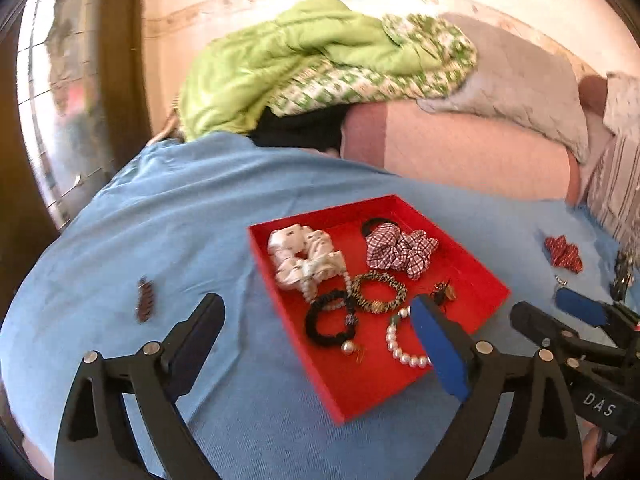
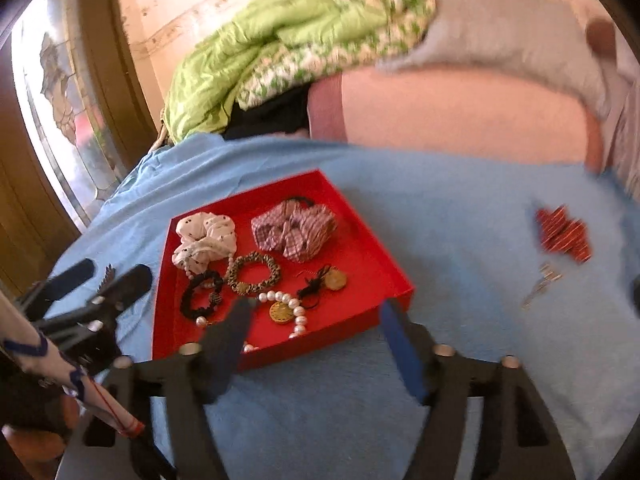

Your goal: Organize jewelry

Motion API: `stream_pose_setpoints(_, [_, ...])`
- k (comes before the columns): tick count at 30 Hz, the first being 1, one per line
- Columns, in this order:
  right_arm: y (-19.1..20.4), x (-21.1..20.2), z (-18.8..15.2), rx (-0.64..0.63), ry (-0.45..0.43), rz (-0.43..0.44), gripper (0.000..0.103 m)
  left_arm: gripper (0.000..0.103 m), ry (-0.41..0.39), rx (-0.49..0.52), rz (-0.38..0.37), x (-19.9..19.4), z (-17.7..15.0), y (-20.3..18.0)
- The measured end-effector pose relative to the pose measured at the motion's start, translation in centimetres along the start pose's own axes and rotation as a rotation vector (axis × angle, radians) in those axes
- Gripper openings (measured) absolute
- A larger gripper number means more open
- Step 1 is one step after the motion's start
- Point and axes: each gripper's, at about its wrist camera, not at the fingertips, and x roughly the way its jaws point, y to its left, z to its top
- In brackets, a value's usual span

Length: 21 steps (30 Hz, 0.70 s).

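Note:
A red tray point(image 1: 472, 268) point(image 2: 394, 276) lies on the blue cloth. It holds a white scrunchie point(image 1: 304, 258) point(image 2: 206, 240), a checked scrunchie point(image 1: 400, 250) point(image 2: 296, 228), a leopard hair tie point(image 1: 378, 292) point(image 2: 254, 274), a black band point(image 1: 330, 320) point(image 2: 200, 294), a pearl bracelet point(image 1: 400, 348) point(image 2: 288, 304) and gold pendants point(image 2: 336, 280). Outside it lie a red scrunchie point(image 1: 564, 254) point(image 2: 562, 234), a brown clip point(image 1: 145, 299) and small metal pieces point(image 2: 542, 282). My left gripper point(image 1: 318, 320) is open above the tray's near left. My right gripper point(image 2: 316, 312) is open at the tray's near edge.
A green quilt point(image 1: 304, 52) point(image 2: 272, 36), grey pillow point(image 1: 516, 80) and pink bolster point(image 1: 460, 148) lie behind the cloth. A window and wooden frame point(image 1: 60, 100) stand on the left. The right gripper shows in the left wrist view point(image 1: 560, 312), the left gripper in the right wrist view point(image 2: 112, 276).

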Motion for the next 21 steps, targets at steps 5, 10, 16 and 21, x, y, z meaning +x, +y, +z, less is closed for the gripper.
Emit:
stream_pose_setpoints(5, [1.2, -4.9, -1.6, -0.071, -0.076, -0.09, 0.093, 0.1, 0.008, -0.053, 0.094, -3.7, -1.7, 1.2])
stream_pose_setpoints(10, [2.2, -8.2, -5.0, -0.141, -0.083, -0.157, 0.098, 0.101, 0.056, -0.018, 0.232, -6.6, -4.8, 1.5])
stream_pose_setpoints(16, [3.0, -9.2, -8.0, -0.212, -0.042, -0.205, 0.098, 0.101, 0.052, -0.011, 0.237, -7.8, -6.9, 1.0])
stream_pose_setpoints(21, [3.3, -9.1, -8.7, -0.266, -0.04, -0.241, 0.098, 0.101, 0.08, 0.029, 0.27, -6.7, -7.0, 0.7])
